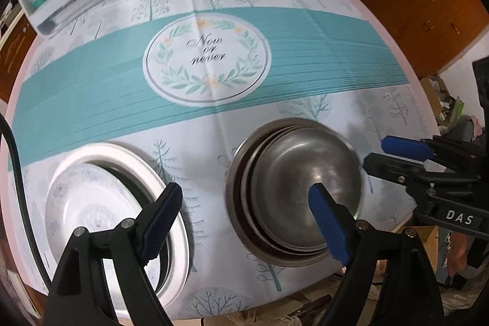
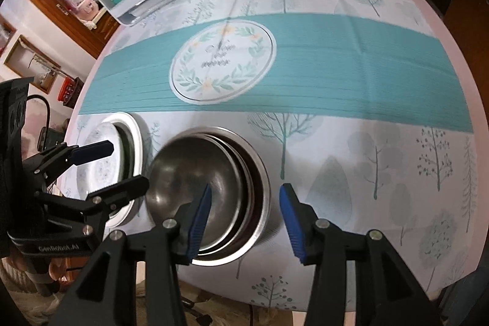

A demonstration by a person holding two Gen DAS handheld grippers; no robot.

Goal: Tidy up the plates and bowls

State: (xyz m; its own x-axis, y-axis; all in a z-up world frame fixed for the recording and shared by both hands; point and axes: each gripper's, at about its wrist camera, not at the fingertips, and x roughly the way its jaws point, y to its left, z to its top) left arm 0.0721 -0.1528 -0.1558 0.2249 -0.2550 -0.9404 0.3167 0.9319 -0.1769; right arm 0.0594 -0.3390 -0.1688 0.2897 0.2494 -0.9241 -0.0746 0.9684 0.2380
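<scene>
"Now or never" in script, inside the leaf-wreath medallion (image 1: pixel 207 58) at ctr of the tablecloth on the counter; same medallion (image 2: pixel 223 63) in right wrist view, wording blurred there, only partly legible. "DAS" in white on a black label on the right tongs (image 1: pixel 397 153) body, rest of the word cut off. "GenRobot.AI" in white on the left tongs (image 2: pixel 119 164) body. Bottle labels at far edge too small to read.

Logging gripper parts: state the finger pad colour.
Blue pads on black fingers, clearest in the right wrist view.
</scene>
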